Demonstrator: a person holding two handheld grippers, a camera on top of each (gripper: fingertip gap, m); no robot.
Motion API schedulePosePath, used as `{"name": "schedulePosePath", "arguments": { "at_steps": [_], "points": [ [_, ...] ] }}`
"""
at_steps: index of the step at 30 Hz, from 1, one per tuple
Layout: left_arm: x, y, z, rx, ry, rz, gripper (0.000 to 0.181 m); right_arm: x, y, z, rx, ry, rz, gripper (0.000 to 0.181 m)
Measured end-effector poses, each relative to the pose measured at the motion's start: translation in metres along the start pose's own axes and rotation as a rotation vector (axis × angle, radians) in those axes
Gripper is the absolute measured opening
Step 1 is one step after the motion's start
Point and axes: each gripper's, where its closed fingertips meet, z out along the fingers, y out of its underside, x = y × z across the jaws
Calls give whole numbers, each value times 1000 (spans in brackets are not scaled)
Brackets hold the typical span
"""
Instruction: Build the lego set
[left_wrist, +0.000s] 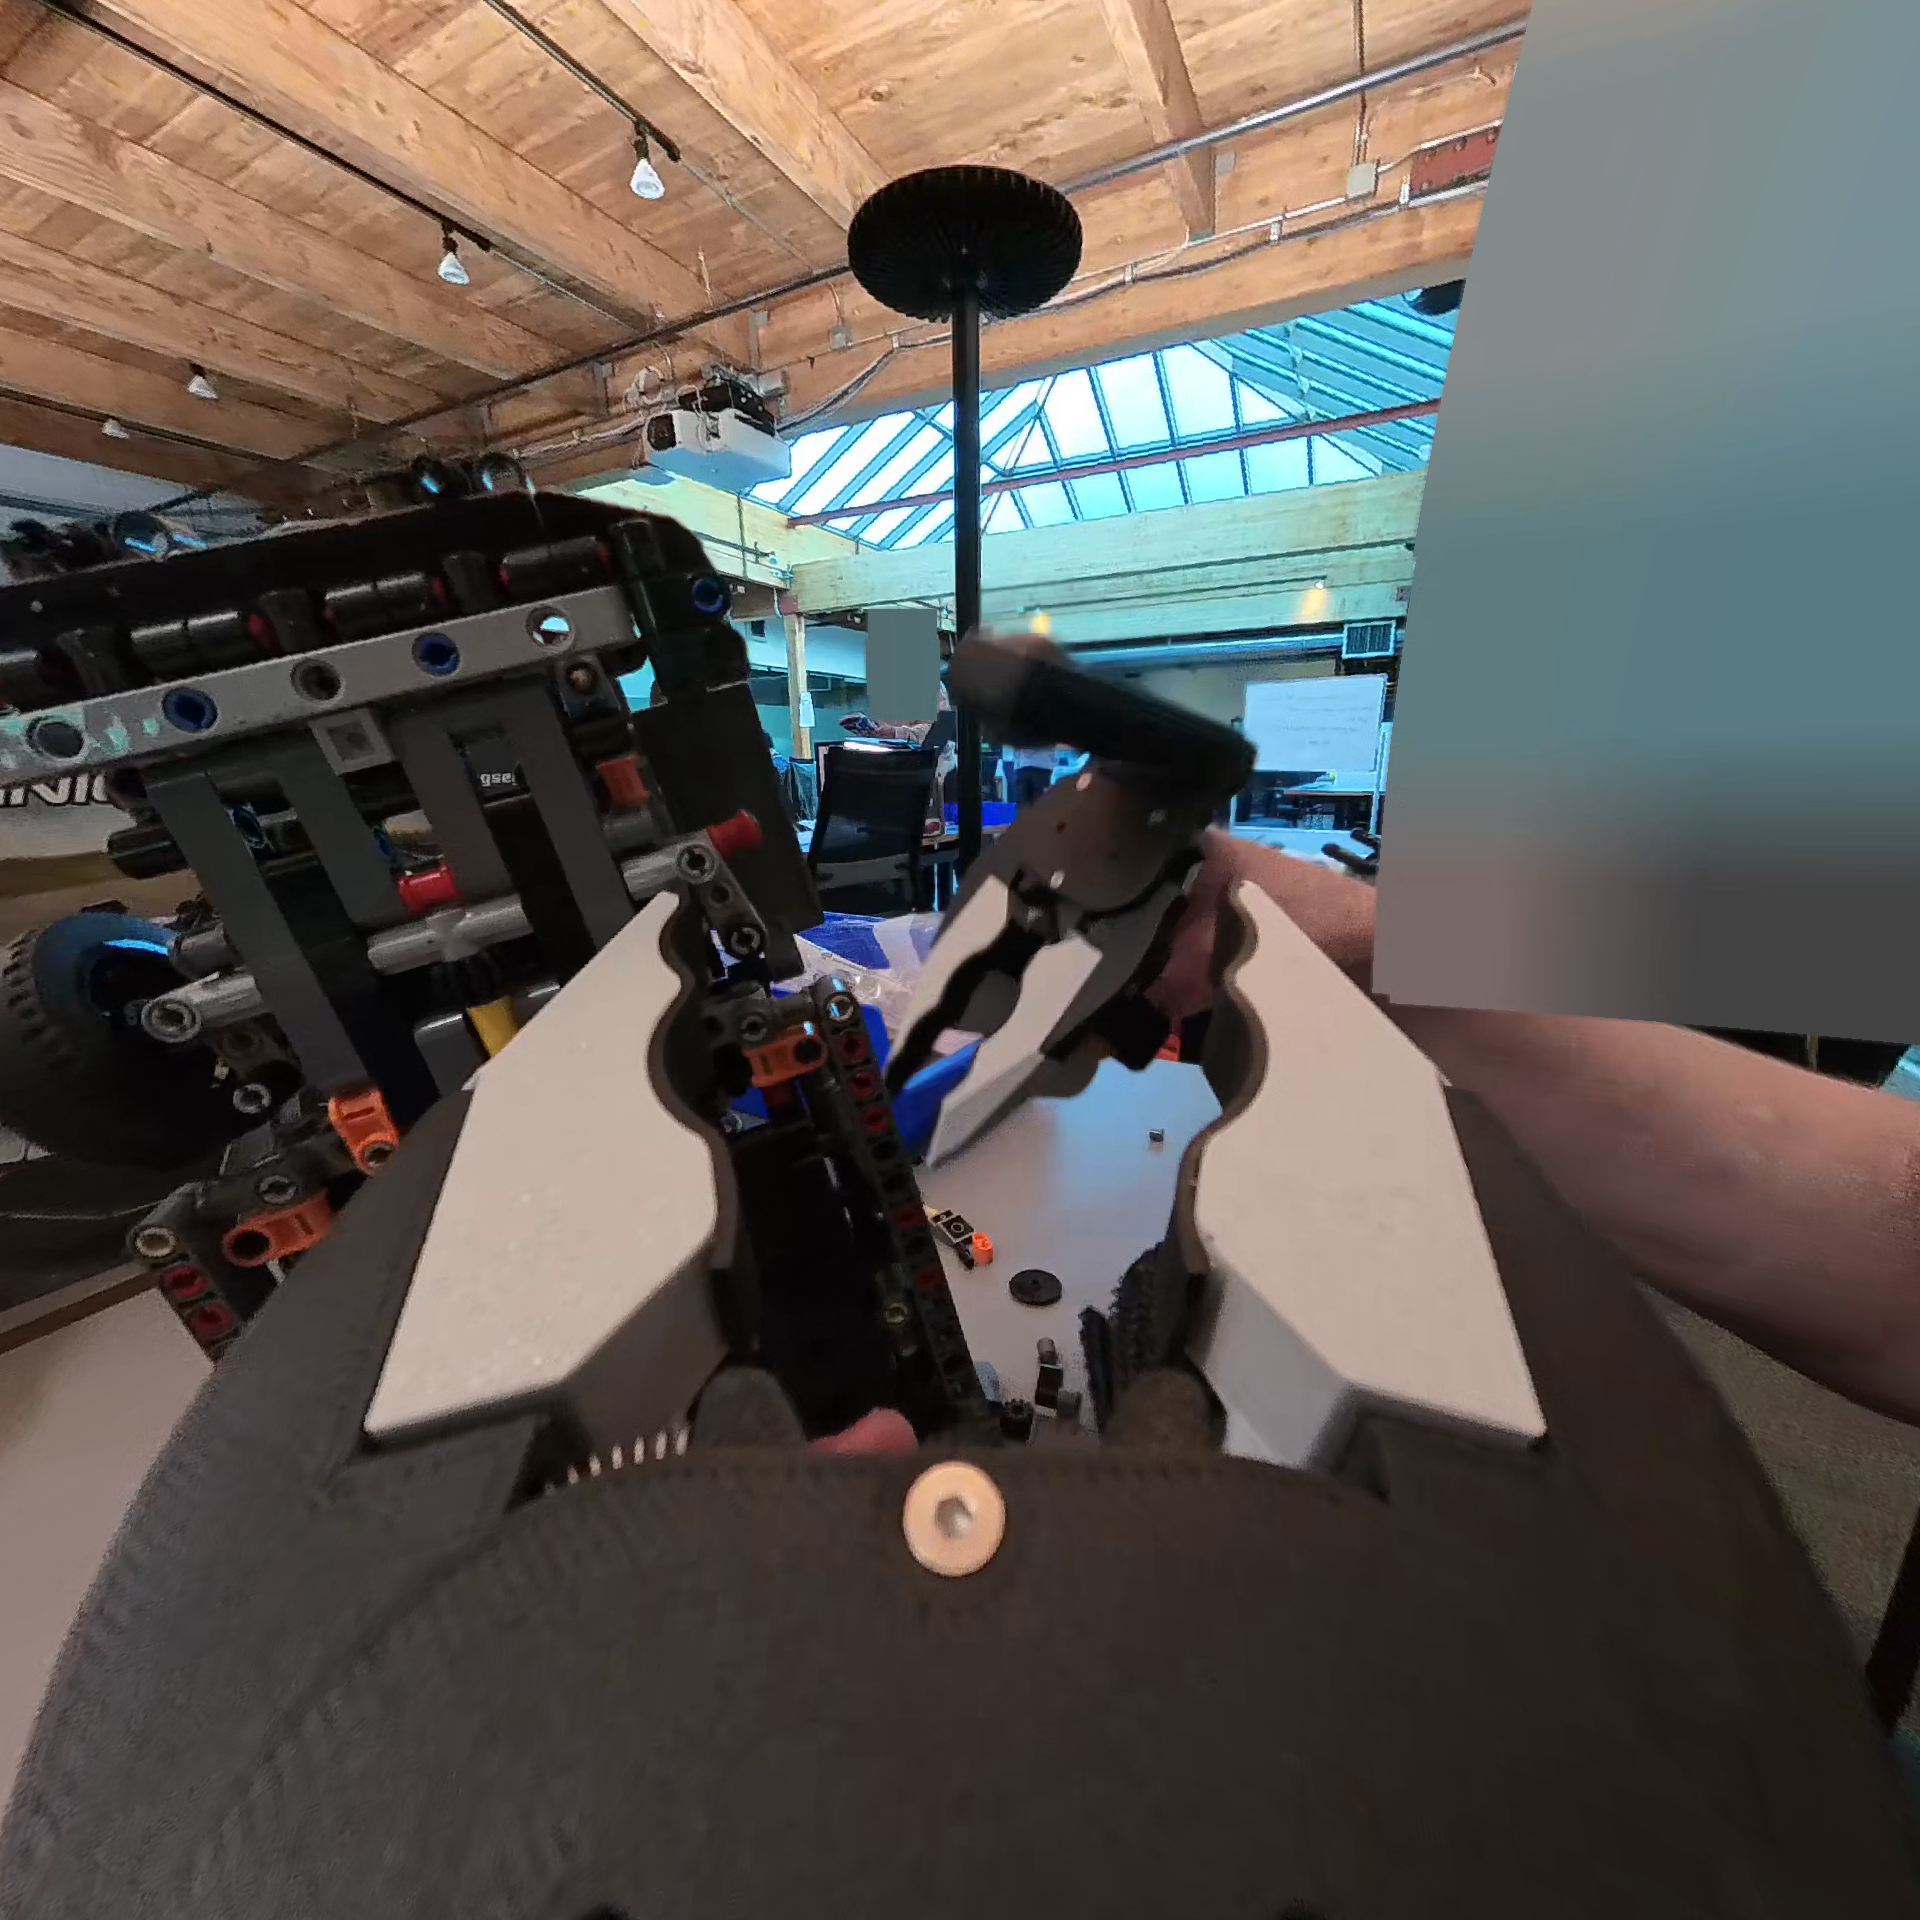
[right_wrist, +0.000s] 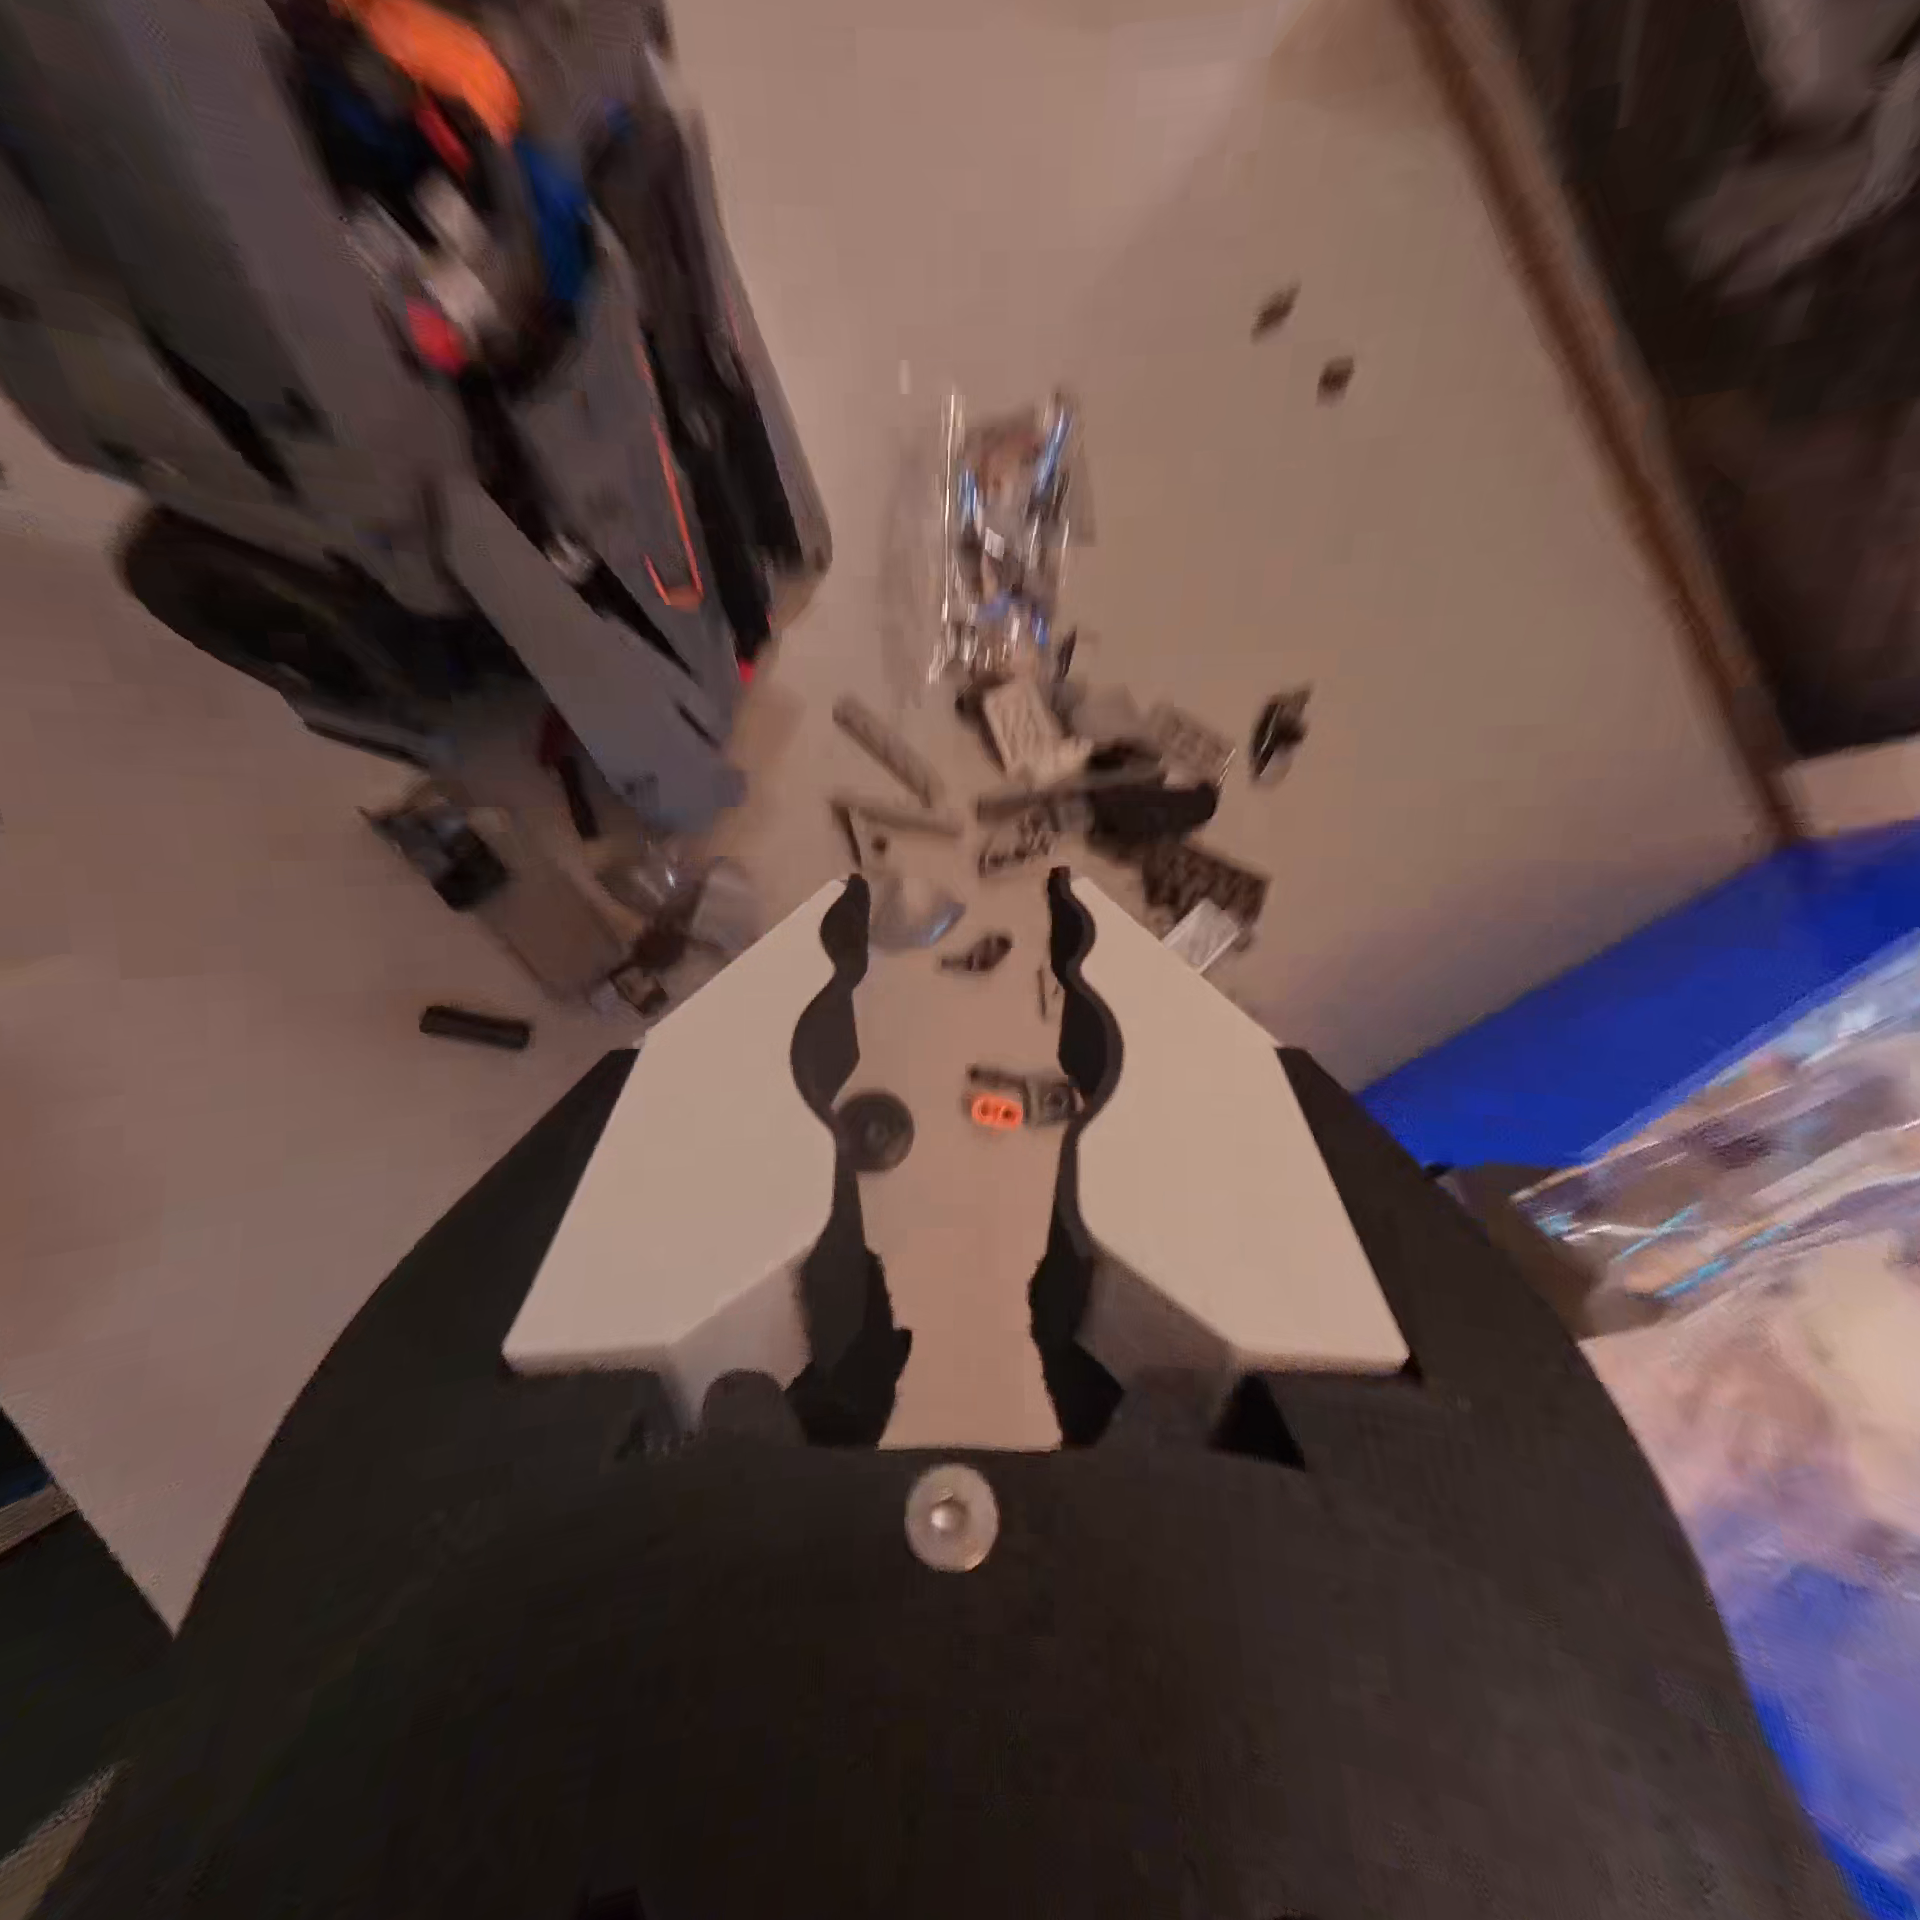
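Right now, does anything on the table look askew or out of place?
The lego model is tipped up off the table, underside showing, wheel sideways. Loose pieces lie scattered beside it. Likely deliberate for assembly.

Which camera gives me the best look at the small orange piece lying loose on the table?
The right wrist view: the small orange piece sits sharp on the table between the right claw's open fingers. The left wrist view shows it only as a tiny dot beside the lego model.
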Motion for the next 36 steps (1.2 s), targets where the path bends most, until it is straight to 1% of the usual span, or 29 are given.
{"name": "schedulePosePath", "arguments": {
  "at_steps": [2,4,5,6,9,12,15,17,21,22,30,32,33,34,35,36],
  "points": [
    [0,0,0,-2,3,5,96,8,27,19,-79,-20,56,34],
    [2,0,-1,0,9,8,97,17,53,36,-166,-16,70,39],
    [2,1,-1,0,12,10,97,21,62,42,-195,-10,77,39],
    [2,0,-2,1,17,7,97,25,69,47,-211,2,76,34],
    [2,1,-3,-8,22,23,97,28,79,56,-227,-18,91,31],
    [1,1,-4,-2,26,20,97,25,80,67,-217,-70,103,31],
    [0,0,-6,7,24,20,95,25,77,73,-205,-86,115,16],
    [0,-1,-7,12,29,15,95,27,77,74,-205,-70,108,7],
    [0,-1,-8,16,29,16,95,28,77,75,-199,-74,128,6],
    [0,-1,-8,15,30,18,95,27,76,75,-193,-75,129,0],
    [-2,-1,-8,10,25,20,94,13,84,63,-185,-112,143,0],
    [-2,-1,-9,11,21,21,94,16,79,57,-149,-95,158,0],
    [-2,-1,-9,16,24,13,94,18,74,56,-120,-95,170,6],
    [-2,-2,-9,19,27,8,94,21,71,56,-109,-88,187,17],
    [-2,-1,-8,19,27,10,95,24,71,58,-116,-85,204,21],
    [-1,-1,-7,15,26,18,95,24,72,59,-128,-96,212,23]
  ]
}}
